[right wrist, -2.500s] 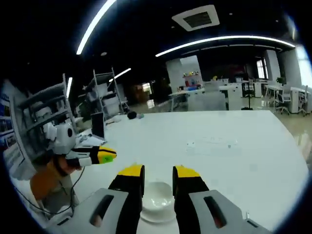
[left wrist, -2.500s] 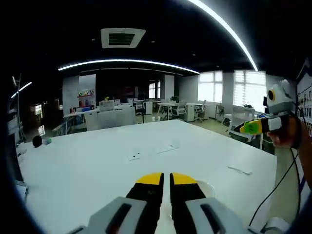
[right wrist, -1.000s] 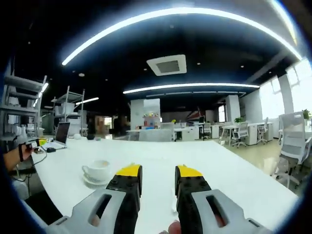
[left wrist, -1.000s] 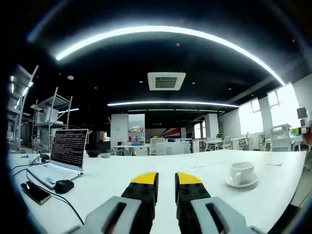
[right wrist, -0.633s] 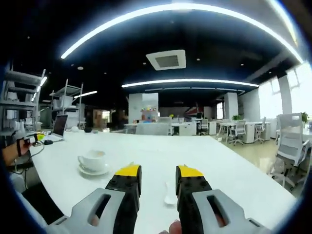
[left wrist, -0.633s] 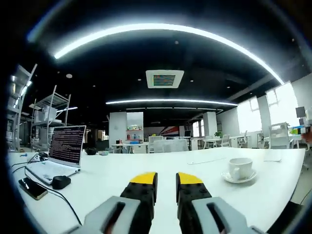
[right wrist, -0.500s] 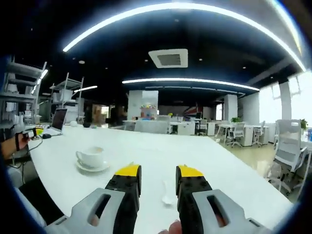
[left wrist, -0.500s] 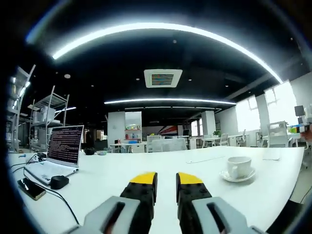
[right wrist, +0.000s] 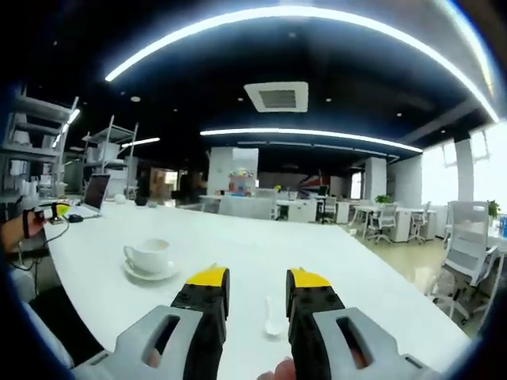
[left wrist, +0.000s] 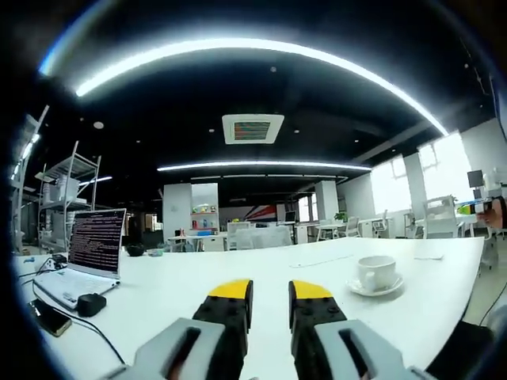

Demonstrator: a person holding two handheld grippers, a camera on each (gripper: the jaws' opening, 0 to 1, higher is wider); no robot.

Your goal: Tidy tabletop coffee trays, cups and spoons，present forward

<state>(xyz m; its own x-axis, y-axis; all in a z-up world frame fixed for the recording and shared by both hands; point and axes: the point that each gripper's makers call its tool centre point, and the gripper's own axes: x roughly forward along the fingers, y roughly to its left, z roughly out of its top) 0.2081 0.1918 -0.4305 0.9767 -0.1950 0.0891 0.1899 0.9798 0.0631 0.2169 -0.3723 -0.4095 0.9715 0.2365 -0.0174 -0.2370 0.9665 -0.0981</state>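
Both grippers hover low over the white counter (right wrist: pixel 380 277), likely lining up a reach. The right gripper (right wrist: pixel 259 279), jaws narrowly parted and empty, frames the spoon (right wrist: pixel 273 320); the cup (right wrist: pixel 149 255) sits on its saucer (right wrist: pixel 149 272) to its left. The left gripper (left wrist: pixel 269 289) is likewise narrowly parted and empty

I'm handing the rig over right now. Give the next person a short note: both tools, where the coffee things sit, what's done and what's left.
Left tool: open, empty, low over the white table, aimed past the laptop.
Right tool: open, empty, lined up on the spoon, which lies on the table between its jaws, not gripped.
Cup stands upright on its saucer, left of the right tool; in the left gripper view the cup is to the right.
Done: cup is seated on saucer.
Left: probably pick up the spoon, set it by the cup, then present the set forward.
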